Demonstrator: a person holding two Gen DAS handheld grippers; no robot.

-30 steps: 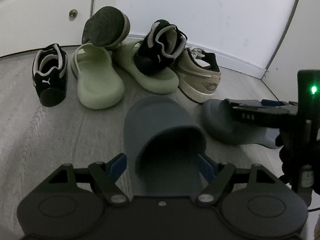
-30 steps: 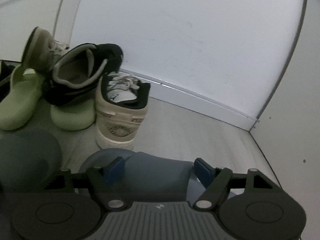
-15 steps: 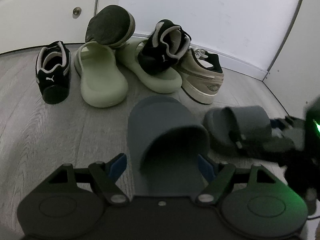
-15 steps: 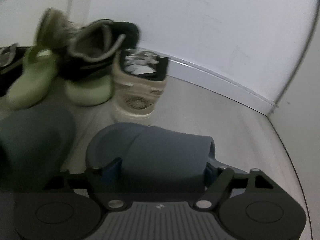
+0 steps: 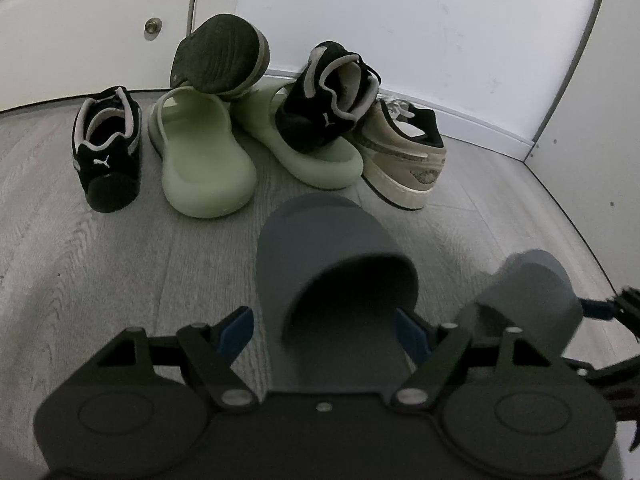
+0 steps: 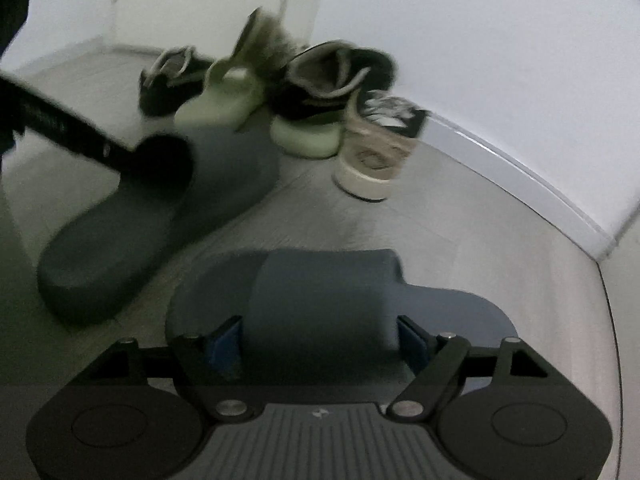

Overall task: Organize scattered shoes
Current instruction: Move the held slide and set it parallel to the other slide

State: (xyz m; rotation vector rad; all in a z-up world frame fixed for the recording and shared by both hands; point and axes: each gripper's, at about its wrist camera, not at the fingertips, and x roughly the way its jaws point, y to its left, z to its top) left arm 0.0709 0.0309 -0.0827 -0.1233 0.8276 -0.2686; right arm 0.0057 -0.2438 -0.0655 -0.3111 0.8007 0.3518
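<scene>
Grey wood-grain floor [image 5: 100,280] carries piled shoes near its far wall edge, while the left gripper [image 5: 324,326] clamps one blue slide [image 5: 332,248] and the right gripper [image 6: 320,334] clamps its mate [image 6: 320,288] nearer.

Two low wrist views angled down at the floor [image 5: 100,280], both sharing the shoe pile [image 5: 280,120] by the wall [image 6: 480,40].

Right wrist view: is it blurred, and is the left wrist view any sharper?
Right wrist view: smeared by motion blur, the shoe pile streaked, only the right gripper body crisp. Left wrist view: sharp on the black sneaker, dim overall, walls bowed by fisheye distortion.
</scene>
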